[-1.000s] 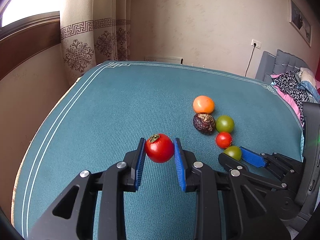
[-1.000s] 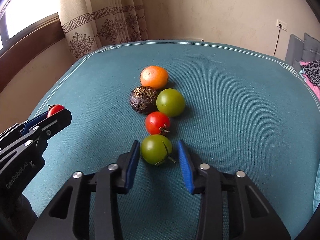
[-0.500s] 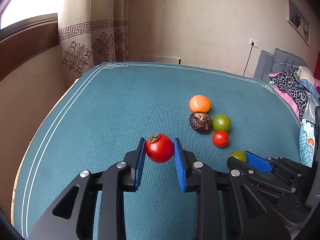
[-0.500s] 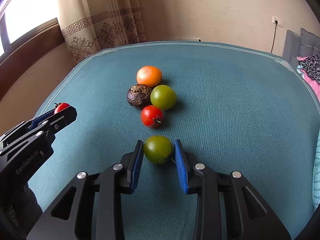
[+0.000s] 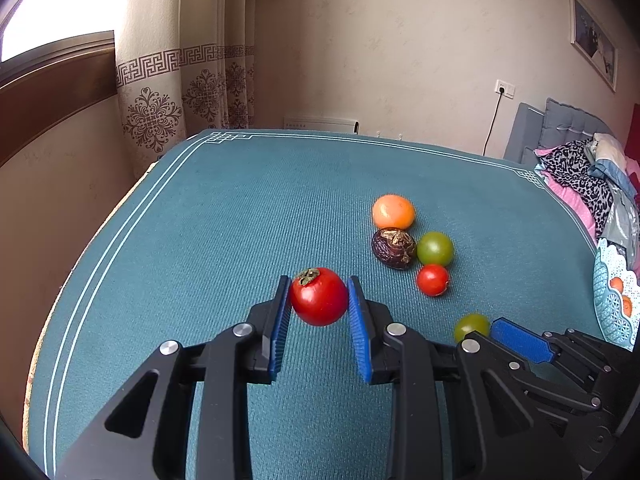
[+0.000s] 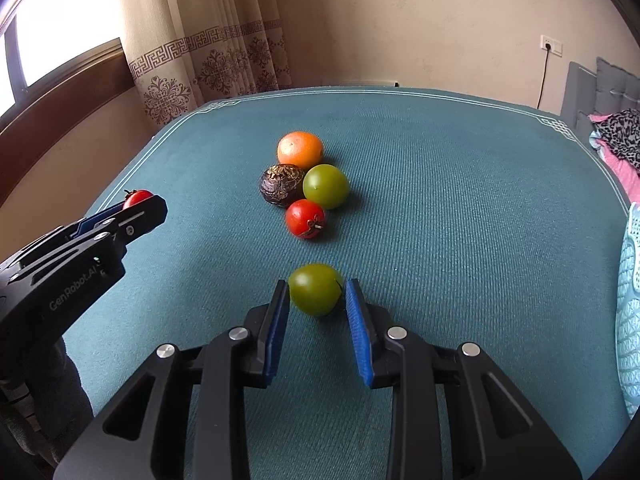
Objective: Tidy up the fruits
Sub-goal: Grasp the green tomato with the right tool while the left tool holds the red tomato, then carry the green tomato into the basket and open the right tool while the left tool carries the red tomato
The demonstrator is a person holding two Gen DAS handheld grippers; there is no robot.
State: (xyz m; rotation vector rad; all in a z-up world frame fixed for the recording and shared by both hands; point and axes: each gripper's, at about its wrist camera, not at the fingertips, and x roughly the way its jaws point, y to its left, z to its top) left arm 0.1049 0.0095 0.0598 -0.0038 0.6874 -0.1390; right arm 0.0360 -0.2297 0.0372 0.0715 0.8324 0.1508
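Observation:
My left gripper (image 5: 319,300) is shut on a red tomato (image 5: 319,297) and holds it above the teal tablecloth (image 5: 240,220). My right gripper (image 6: 317,292) is shut on a green tomato (image 6: 315,289), lifted off the cloth; it also shows in the left wrist view (image 5: 471,326). On the cloth lie an orange (image 6: 300,150), a dark wrinkled fruit (image 6: 282,185), a second green tomato (image 6: 325,186) and a small red tomato (image 6: 305,218), close together. The left gripper with its tomato (image 6: 137,199) shows at the left of the right wrist view.
A light blue lattice basket (image 5: 614,300) holding orange fruit stands at the table's right edge, also in the right wrist view (image 6: 630,312). A bed with clothes (image 5: 580,176) is beyond the right side. Curtains (image 5: 180,92) and a window sill lie to the left.
My right gripper closed on the green tomato and drew it back, away from the fruit cluster, and up. The left gripper kept its red tomato and rose slightly. The basket came into view.

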